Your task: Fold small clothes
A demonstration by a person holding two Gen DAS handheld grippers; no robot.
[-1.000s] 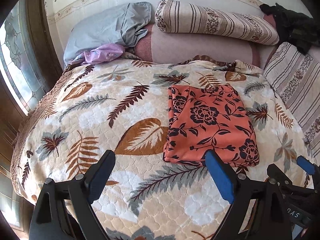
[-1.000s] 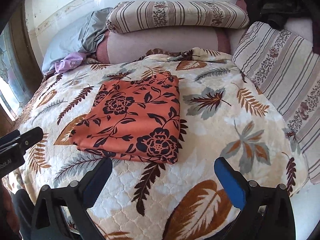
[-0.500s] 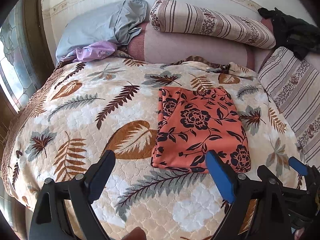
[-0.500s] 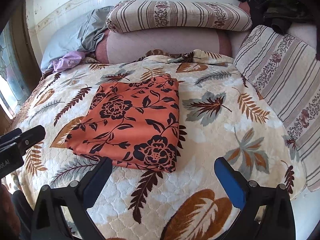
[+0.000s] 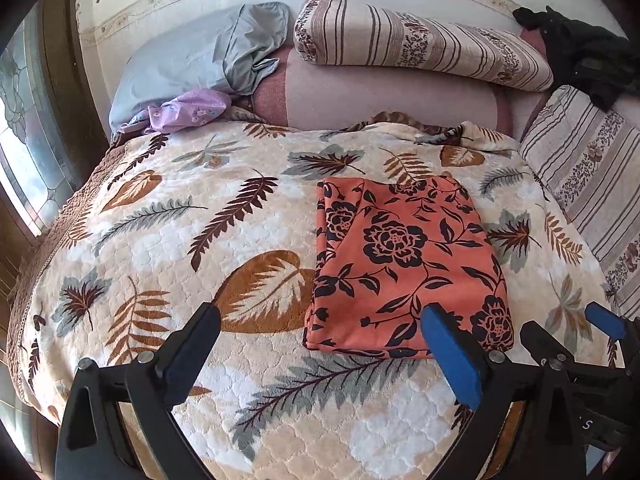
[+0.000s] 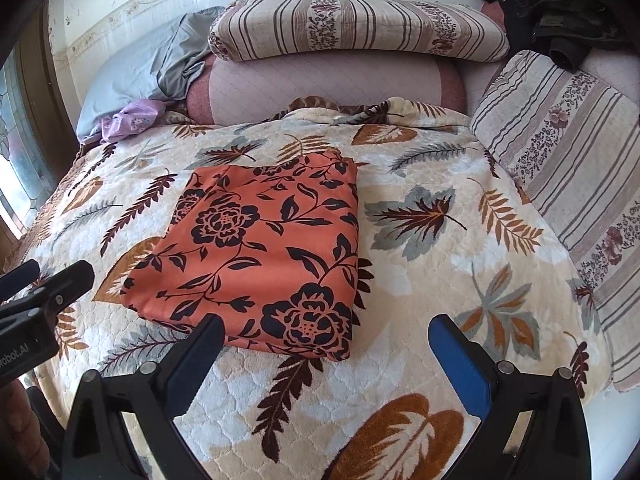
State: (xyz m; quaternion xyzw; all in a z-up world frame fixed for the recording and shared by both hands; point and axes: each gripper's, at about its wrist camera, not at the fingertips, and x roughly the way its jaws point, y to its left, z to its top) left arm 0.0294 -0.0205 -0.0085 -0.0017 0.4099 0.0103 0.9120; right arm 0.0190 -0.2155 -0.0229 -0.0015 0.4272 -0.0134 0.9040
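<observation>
Lying flat as a neat rectangle, the orange floral garment (image 6: 256, 256) sits on the leaf-print bedspread (image 6: 420, 300) just ahead of both tongs, so the fold looks finished. Left tongs (image 5: 320, 344) are opening, nothing between the jaws, garment ahead and to their right. Right tongs (image 6: 326, 354) are spread wide and empty, garment ahead and slightly left. Beyond: a lilac garment (image 5: 184, 110) by the grey pillow (image 5: 192, 60), still crumpled, possibly next.
</observation>
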